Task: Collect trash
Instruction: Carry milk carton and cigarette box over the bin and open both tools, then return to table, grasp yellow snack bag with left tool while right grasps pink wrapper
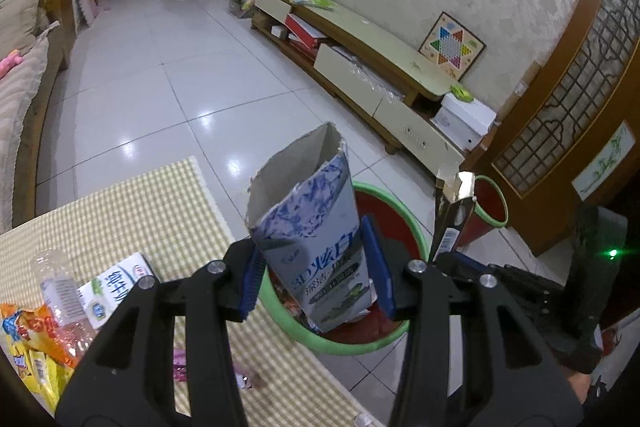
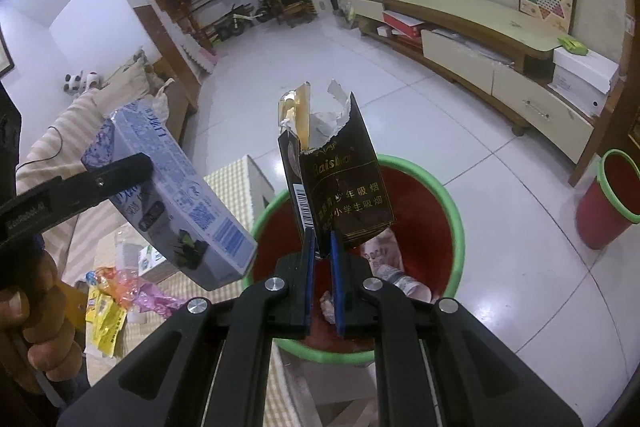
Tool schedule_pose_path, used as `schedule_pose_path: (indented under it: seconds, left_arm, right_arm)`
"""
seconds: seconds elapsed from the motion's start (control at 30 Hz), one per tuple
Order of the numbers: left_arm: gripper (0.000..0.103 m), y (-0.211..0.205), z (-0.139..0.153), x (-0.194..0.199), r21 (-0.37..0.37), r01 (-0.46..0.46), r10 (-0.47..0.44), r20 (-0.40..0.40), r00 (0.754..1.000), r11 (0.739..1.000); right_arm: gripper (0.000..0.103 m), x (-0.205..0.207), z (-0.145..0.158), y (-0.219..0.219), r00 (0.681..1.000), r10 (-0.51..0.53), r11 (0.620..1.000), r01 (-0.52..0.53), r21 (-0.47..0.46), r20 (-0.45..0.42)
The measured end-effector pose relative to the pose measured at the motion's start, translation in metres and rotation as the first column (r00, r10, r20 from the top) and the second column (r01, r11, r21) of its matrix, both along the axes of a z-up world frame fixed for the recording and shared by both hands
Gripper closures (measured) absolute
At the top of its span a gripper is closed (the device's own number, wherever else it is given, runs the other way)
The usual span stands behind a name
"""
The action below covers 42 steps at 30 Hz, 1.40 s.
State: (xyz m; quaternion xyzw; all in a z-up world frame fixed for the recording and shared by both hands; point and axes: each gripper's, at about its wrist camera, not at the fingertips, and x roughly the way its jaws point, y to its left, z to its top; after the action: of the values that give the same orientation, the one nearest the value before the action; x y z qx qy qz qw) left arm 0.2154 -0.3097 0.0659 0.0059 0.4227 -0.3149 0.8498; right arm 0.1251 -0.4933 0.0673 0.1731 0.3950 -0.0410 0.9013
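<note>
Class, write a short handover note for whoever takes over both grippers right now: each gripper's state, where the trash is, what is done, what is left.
Left gripper: shut on the blue-white carton, above the green-rimmed bin.
Right gripper: shut on the dark cigarette pack, also over the bin.
Done: some wrappers already lie in the bin.
Left: release both items, then fetch the plastic bottle, milk box and yellow wrappers from the checked table.

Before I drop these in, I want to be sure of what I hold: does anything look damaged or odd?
Both are torn open at the top: the blue toothpaste box in the left tool has a ragged rim, and the dark cigarette pack in the right tool shows ripped foil. Both hang over the green-rimmed bin.
</note>
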Motion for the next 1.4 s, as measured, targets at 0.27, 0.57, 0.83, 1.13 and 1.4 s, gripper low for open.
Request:
schedule_pose_path:
  seconds: [0.27, 0.57, 0.83, 1.13, 1.4]
  left_arm:
    - [0.059, -0.020, -0.019, 0.004, 0.038, 0.040, -0.039, -0.026, 0.999, 0.998]
    - [0.057, -0.029, -0.020, 0.006, 0.026, 0.052, -0.051, -0.041, 0.998, 0.998]
    - [0.023, -0.019, -0.011, 0.007, 0.011, 0.021, -0.020, -0.036, 0.999, 1.000]
    - [0.006, 0.016, 0.003, 0.000, -0.009, -0.047, 0.046, -0.015, 0.999, 0.999]
    - [0.006, 0.082, 0.008, -0.019, 0.013, -0.130, 0.130, -0.002, 0.992, 0.991]
  right_arm:
    - [0.096, 0.010, -0.006, -0.017, 0.999, -0.030, 0.999, 0.030, 0.015, -0.015]
    - [0.096, 0.012, -0.010, -0.021, 0.999, -0.044, 0.999, 0.045, 0.018, -0.029]
    - [0.061, 0.014, -0.013, -0.015, 0.999, -0.026, 0.999, 0.026, 0.018, -0.039]
    - [0.029, 0.012, -0.008, -0.004, 1.000, -0.001, 1.000, 0.001, 0.005, -0.010]
    - [0.014, 0.016, -0.002, 0.026, 0.998, 0.059, 0.996, -0.058, -0.063, 0.005]
